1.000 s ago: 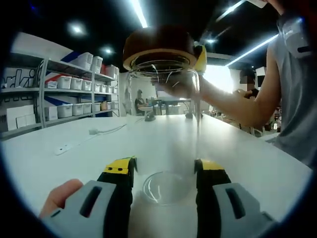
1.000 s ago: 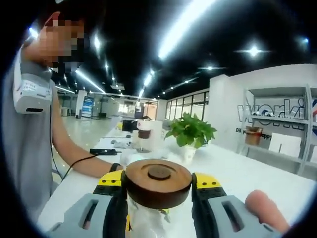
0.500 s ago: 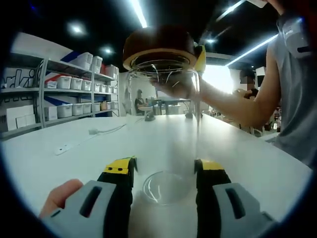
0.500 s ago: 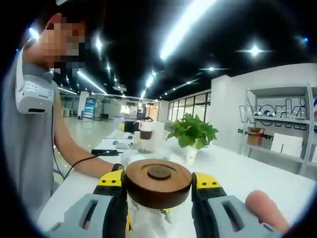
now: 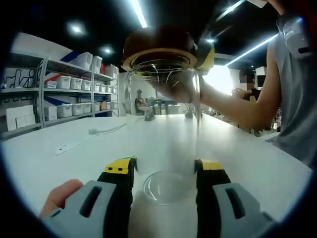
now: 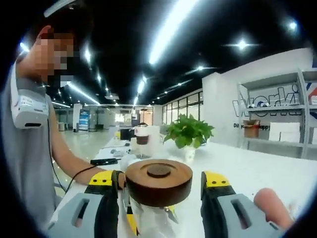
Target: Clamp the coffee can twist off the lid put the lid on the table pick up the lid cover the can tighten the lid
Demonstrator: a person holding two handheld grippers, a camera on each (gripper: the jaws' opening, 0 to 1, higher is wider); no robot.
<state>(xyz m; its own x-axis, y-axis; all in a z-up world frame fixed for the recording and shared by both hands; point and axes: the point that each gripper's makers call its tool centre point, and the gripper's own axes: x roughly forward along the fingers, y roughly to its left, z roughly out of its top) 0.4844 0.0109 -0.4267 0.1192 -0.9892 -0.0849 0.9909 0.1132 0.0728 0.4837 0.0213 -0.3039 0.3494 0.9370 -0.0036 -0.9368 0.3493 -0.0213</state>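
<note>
Clear glass forms the coffee can [image 5: 166,144], which stands upright on the white counter [image 5: 74,163] with its base between the left gripper [image 5: 164,174]'s yellow-tipped jaws; these sit close against its sides, apparently clamped on it. Its brown wooden lid [image 6: 158,181] sits on the mouth, between the right gripper [image 6: 159,191]'s jaws, which stand apart with a visible gap on either side of the lid. Behind the can, a person's forearm [image 5: 233,106] reaches across. A potted plant [image 6: 188,134] stands farther along the counter, and shelves with white bins [image 5: 74,94] line the wall.
</note>
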